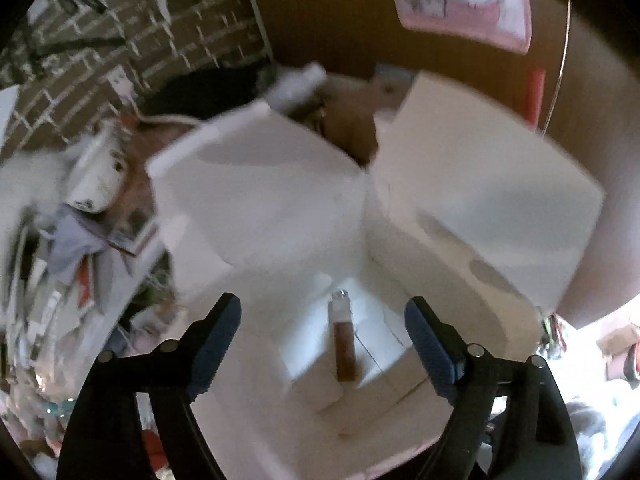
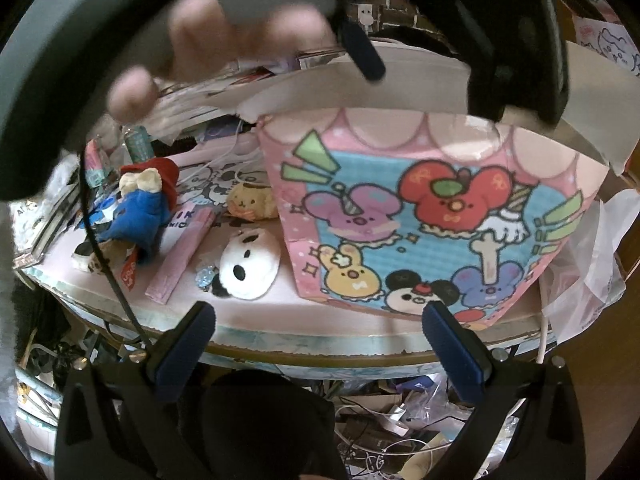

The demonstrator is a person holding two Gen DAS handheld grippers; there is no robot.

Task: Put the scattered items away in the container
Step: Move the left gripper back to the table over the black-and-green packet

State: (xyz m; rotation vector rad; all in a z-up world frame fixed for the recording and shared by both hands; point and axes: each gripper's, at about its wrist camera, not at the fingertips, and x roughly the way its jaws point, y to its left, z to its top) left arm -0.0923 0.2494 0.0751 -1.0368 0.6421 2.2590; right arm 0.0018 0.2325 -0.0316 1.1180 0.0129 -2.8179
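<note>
Box point(image 1: 256, 200), small brown bottle point(image 1: 345, 344) inside, left tool point(image 1: 322, 340) spread above.

A slim tube point(image 1: 345, 344) of brown liquid lay on the white floor inside the open box point(image 1: 472, 208). A panda plush point(image 2: 250, 266) lay at the box's nine o'clock.

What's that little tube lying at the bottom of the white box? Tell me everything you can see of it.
The tube is slim and straight, perhaps a lip gloss or small vial. Most of its length looks brown through a clear body, and the far end is pale with a shiny cap. It lies flat on the white floor of the box, lengthwise away from the camera, alone, with no other item touching it. The left gripper hangs open above it, fingers on either side, not touching. The picture is blurred, so any label is unreadable.
</note>
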